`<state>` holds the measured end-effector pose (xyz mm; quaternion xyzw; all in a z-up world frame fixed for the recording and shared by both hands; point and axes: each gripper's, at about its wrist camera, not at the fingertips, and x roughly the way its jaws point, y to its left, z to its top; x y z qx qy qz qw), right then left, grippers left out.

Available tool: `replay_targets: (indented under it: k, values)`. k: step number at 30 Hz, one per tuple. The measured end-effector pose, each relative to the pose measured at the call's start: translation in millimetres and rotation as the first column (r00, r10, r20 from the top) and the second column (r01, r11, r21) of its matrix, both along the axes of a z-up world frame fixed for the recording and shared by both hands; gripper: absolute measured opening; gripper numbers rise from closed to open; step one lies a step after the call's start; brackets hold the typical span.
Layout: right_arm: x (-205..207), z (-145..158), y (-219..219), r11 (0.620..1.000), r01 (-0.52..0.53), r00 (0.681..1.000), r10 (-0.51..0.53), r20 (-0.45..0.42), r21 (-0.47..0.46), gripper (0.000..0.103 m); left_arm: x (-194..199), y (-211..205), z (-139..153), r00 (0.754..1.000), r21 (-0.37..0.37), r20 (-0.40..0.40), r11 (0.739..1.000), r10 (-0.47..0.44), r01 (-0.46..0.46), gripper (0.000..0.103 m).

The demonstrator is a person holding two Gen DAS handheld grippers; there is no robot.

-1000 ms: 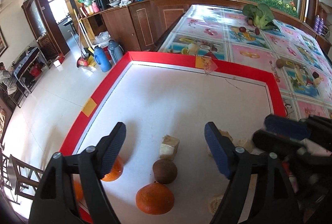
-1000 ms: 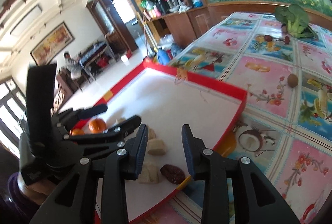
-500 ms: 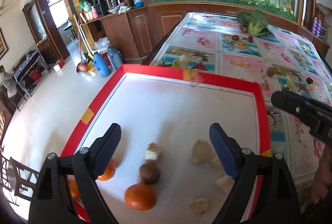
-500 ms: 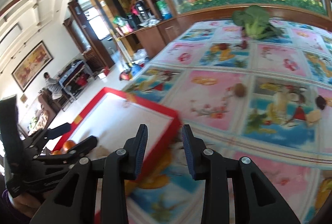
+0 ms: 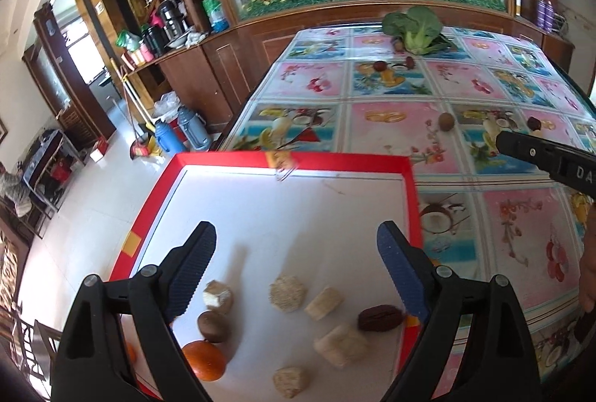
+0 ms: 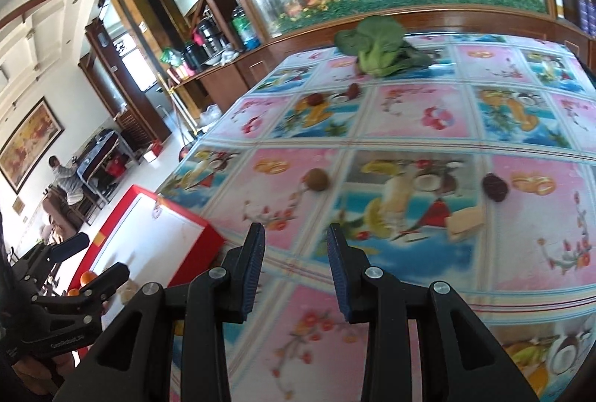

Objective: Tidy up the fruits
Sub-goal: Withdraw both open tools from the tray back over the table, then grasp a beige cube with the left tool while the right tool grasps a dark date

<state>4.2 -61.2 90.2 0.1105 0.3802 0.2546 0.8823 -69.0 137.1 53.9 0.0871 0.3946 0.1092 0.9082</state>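
My left gripper (image 5: 294, 241) stands open above the near part of a white tray with a red rim (image 5: 294, 158), nothing between its fingers. Below it lie an orange (image 5: 203, 361), a brown round fruit (image 5: 213, 326), a dark red date (image 5: 380, 318) and several beige chunks (image 5: 287, 293). My right gripper (image 6: 296, 268) hovers over the flowered tablecloth, its jaws apart with nothing between them. Ahead of it lie a brown round fruit (image 6: 316, 179), a dark red fruit (image 6: 494, 186) and a beige chunk (image 6: 465, 219).
A leafy green vegetable (image 6: 380, 44) lies at the far end of the table, with two small dark fruits (image 6: 353, 89) near it. The tray (image 6: 167, 234) sits at the table's left corner, with floor beyond. A wooden counter runs behind, and a person sits far left.
My right gripper has swung right, off the tray and out over the tablecloth. My left gripper has drawn back and risen, its jaws wider; more chunks and the date now show on the tray.
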Motion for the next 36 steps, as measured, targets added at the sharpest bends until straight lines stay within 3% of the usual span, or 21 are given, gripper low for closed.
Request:
replay_targets:
  k: [14,26,31,36]
  values:
    - [17.3,7.8,-59.8,0.995,0.098,0.995,-0.098,0.016,0.014,0.034,11.9,-49.7,10.8,0.995,0.058,0.002,0.994,-0.097,0.096,0.089]
    - [40.4,9.7,-135.3,0.973,0.231,0.973,-0.231,0.000,0.010,0.034,28.7,-106.9,11.1,0.977,0.099,-0.021,0.972,-0.214,0.215,0.089]
    - [57.2,-4.7,-168.3,0.958,0.284,0.957,-0.280,-0.082,0.043,0.034,42.8,-131.9,7.3,0.957,0.075,-0.011,0.954,-0.291,0.291,0.089]
    - [67.0,-13.4,-162.4,0.969,0.237,0.966,-0.229,-0.123,0.061,0.034,63.8,-158.5,-4.0,0.917,-0.004,-0.005,0.917,-0.398,0.398,0.089]
